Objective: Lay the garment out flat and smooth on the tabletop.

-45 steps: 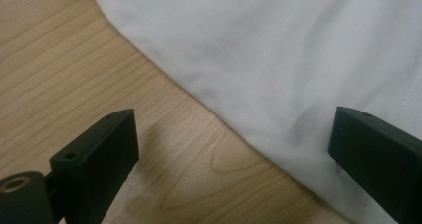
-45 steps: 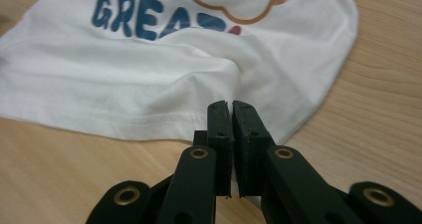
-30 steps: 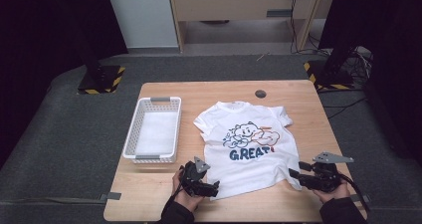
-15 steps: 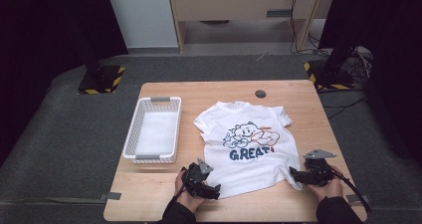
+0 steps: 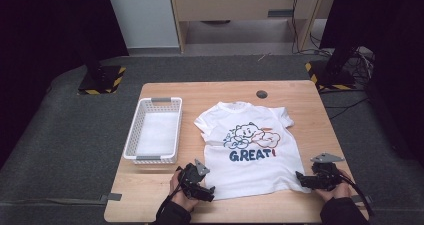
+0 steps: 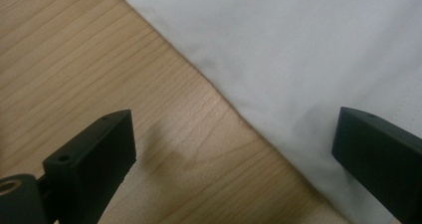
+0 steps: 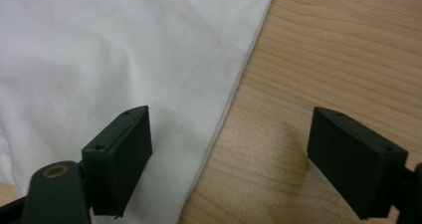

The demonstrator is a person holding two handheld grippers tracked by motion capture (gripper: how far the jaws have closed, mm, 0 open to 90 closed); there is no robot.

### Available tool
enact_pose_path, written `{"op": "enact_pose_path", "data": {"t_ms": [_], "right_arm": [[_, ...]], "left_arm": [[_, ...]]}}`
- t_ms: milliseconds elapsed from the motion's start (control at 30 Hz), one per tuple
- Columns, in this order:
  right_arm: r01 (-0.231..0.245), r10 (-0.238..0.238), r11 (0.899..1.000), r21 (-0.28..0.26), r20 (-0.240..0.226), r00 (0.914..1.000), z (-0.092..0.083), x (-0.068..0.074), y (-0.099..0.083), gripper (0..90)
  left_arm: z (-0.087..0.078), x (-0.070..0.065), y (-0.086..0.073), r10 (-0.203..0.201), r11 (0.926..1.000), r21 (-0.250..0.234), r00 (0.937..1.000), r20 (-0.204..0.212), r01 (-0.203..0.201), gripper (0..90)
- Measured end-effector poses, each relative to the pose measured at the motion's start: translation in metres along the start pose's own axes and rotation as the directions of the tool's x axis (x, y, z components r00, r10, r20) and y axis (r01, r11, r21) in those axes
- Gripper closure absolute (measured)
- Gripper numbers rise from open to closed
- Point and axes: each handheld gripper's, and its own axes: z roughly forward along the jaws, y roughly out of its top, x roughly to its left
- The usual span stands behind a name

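One T-shirt (image 5: 248,150) on the table (image 5: 300,92), and you've got it laid flat, front up, neck away from you, hem at your edge, with a cartoon print and the word GREAT across the chest. One white basket (image 5: 154,130) sits just beside it on your left, apart from the cloth. One small dark disc (image 5: 261,93) lies near the far edge, well beyond the collar.

Two grippers, one at each bottom corner. Your left gripper (image 5: 206,191) is down at the hem's left corner; in the left gripper view its jaws stand wide, one over bare wood, the other over the white cloth (image 6: 308,59), and the shirt's edge runs slantwise between them. Nothing pinched there.

Your right gripper (image 5: 301,176) is at the hem's right corner. Its jaws have just been opening, and in the right gripper view they stand wide apart, one above the cloth (image 7: 109,50), one above the wood, the side seam running up between them. The pads aren't pressing on the fabric
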Motion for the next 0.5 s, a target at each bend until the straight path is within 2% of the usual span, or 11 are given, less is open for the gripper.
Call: {"op": "enact_pose_path", "data": {"t_ms": [233,500], "right_arm": [[0.034,-0.033,0.999,0.028,-0.03,0.999,-0.01,0.01,-0.01,13.8],[0.032,-0.029,0.998,0.057,-0.037,0.9989,-0.019,0.013,-0.018,11.9]], "left_arm": [[-0.004,0.0,-0.005,-0.003,0.9999,0.013,1.0,-0.004,0.004,2.3],[-0.012,0.002,-0.016,-0.023,0.9991,0.036,0.9996,0.015,0.022,2.4]]}}
